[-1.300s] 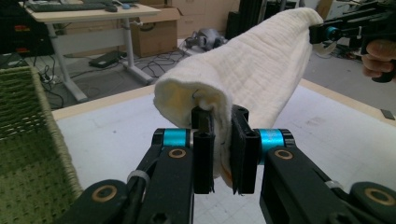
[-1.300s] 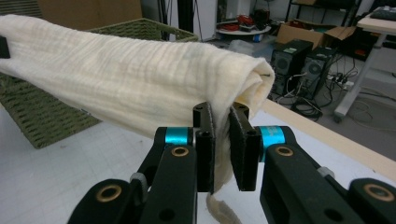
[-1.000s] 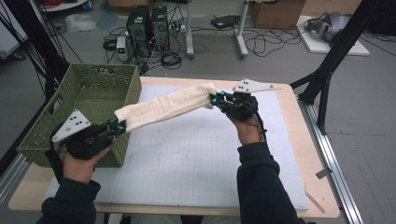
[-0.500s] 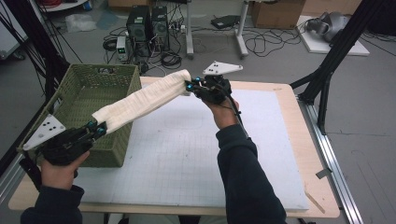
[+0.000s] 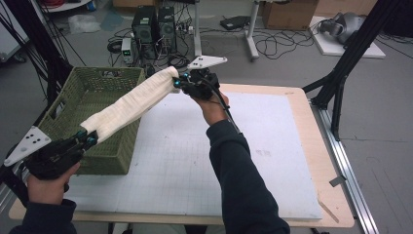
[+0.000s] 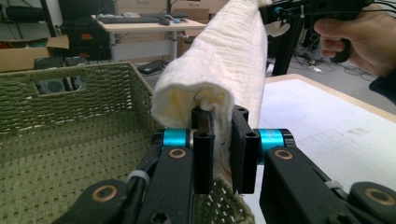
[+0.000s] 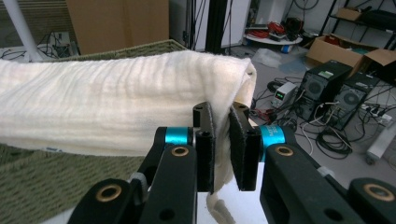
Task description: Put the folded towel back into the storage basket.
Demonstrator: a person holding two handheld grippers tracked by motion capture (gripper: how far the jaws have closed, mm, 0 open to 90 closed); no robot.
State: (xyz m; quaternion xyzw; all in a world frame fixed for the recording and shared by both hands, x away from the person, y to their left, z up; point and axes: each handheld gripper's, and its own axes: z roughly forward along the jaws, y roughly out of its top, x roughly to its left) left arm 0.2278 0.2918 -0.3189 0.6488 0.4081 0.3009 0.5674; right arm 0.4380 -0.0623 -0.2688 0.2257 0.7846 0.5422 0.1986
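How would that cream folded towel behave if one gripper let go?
Probably floppy: the cream folded towel sags slightly between the left gripper and right gripper. Likely light, since pinched ends carry it. It would probably drape into the green woven basket.

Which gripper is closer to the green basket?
Left. The left gripper is right at the basket near corner; the right gripper is off past its far corner. Both hold the towel.

One towel (image 5: 130, 101), one basket (image 5: 63, 105), two grippers.

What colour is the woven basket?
Olive green; the basket shows best in the high view.
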